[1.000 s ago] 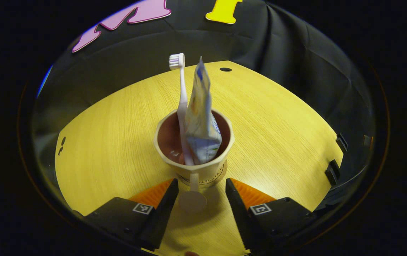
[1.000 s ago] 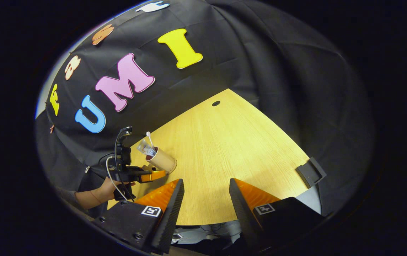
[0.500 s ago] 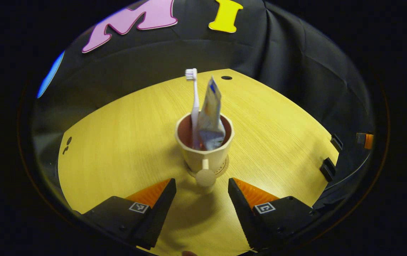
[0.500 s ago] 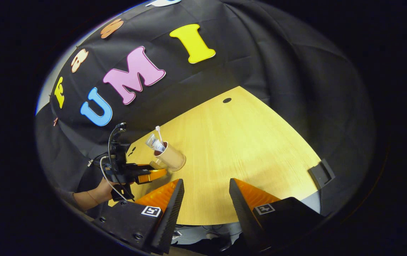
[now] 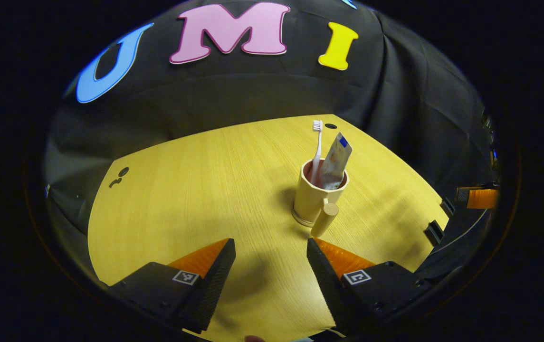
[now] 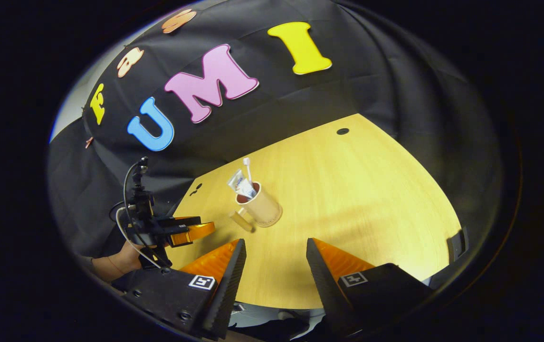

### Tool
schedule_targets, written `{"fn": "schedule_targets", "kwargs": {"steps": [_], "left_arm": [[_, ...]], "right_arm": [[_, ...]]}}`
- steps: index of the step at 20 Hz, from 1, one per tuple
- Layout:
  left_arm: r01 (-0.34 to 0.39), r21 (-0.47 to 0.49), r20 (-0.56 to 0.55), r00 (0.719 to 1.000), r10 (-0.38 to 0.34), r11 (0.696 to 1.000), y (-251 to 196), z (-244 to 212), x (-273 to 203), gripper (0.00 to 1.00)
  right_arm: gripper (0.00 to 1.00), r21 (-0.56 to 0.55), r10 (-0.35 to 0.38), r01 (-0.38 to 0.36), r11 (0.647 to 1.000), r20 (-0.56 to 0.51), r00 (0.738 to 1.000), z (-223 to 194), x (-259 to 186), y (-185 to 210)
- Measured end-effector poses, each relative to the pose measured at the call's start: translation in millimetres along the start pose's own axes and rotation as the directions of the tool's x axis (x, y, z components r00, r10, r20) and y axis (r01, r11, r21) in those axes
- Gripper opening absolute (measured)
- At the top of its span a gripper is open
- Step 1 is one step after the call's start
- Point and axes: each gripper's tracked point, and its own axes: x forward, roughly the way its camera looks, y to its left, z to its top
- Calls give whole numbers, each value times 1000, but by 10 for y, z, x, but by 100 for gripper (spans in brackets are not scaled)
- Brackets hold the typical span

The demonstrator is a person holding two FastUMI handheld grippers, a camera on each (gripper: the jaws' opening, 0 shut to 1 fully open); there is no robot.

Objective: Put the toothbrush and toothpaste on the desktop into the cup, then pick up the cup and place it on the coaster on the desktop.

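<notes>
Left gripper [image 5: 270, 247]: fingers spread wide, nothing between them, hovering over the wooden desktop [image 5: 195, 190] and apart from the cup [image 5: 318, 197]; in the right gripper view it sits at far left [image 6: 191, 231], held by a hand [image 6: 122, 260]. The cup stands upright on the coaster [image 5: 300, 221], of which just a thin rim shows under its base, handle toward the left gripper, with the toothbrush [image 5: 317, 147] bristles-up and the toothpaste [image 5: 336, 159] leaning beside it, both inside. Right gripper [image 6: 272, 247]: fingers also wide apart and empty, above the near desktop edge, cup [image 6: 262, 207] well ahead and to its left.
</notes>
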Motion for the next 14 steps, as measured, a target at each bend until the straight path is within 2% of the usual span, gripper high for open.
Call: {"fn": "schedule_targets", "kwargs": {"steps": [5,14], "left_arm": [[-27,-42,26,999,28,999,164,-90,-315,94],[-8,-121,126,992,24,993,33,-14,-846,94]], "right_arm": [[80,-55,66,-68,996,-32,997,-1,239,379],[80,-101,137,-140,985,-37,990,77,423,790]]}}
